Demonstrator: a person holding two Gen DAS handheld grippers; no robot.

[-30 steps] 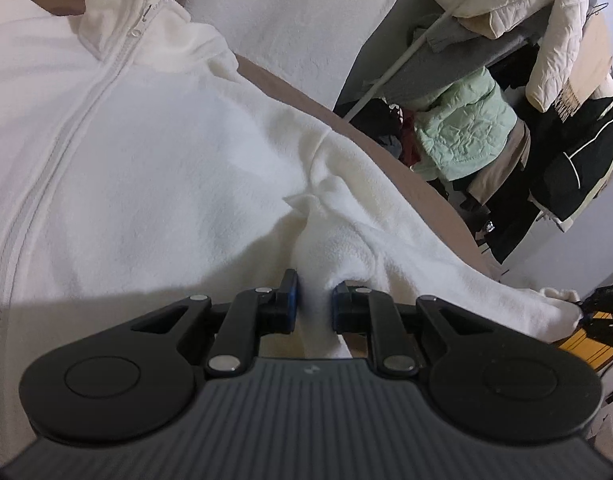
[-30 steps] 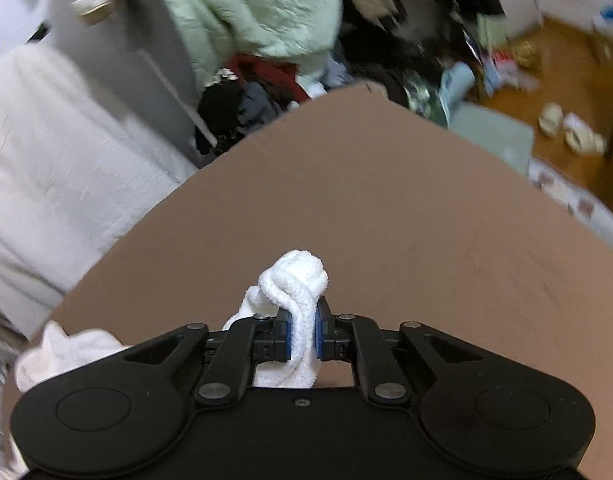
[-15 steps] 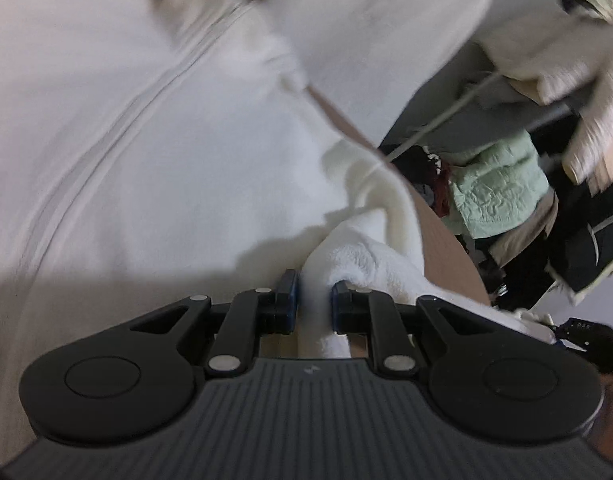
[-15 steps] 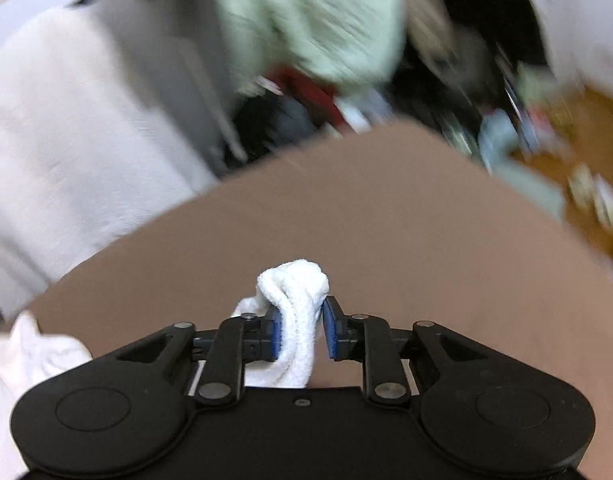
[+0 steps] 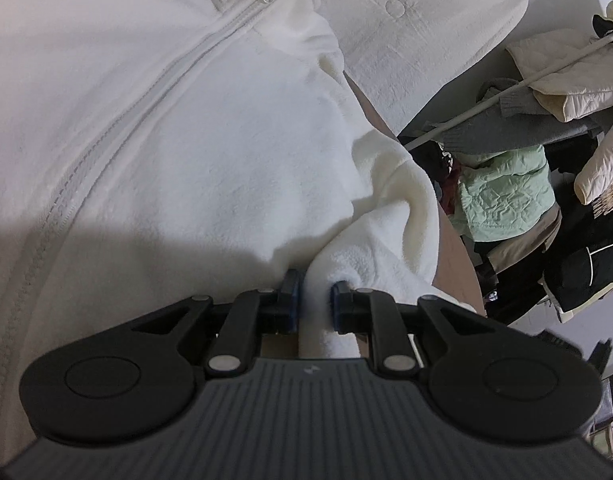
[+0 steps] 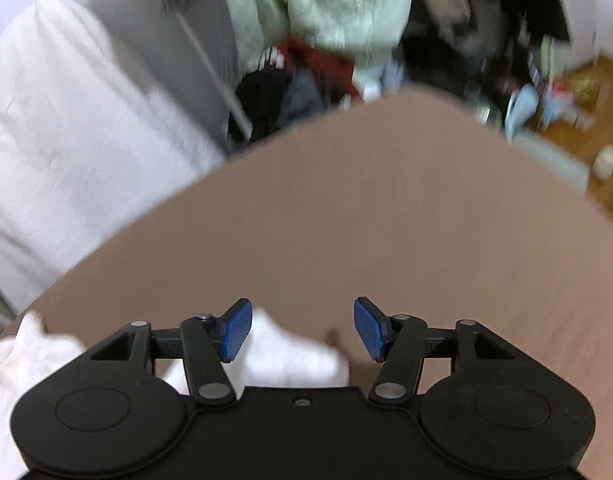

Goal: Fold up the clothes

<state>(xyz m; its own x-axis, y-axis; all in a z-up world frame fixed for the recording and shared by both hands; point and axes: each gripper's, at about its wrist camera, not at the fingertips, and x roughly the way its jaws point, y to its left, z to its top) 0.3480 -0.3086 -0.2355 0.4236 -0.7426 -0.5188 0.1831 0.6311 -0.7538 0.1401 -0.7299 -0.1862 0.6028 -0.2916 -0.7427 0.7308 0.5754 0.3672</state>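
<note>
Item: white zip fleece, laid front-up on a brown surface. It was judged soft, light, limp and thick, so likely to sag and bunch; best taken at seams, cuffs or hem.

Left claw: narrow, clamped on a fold of sleeve beside the body.

Right claw: jaws had just been opening and stood wide; the cuff was seen lying released below them, untouched by the pads.
</note>
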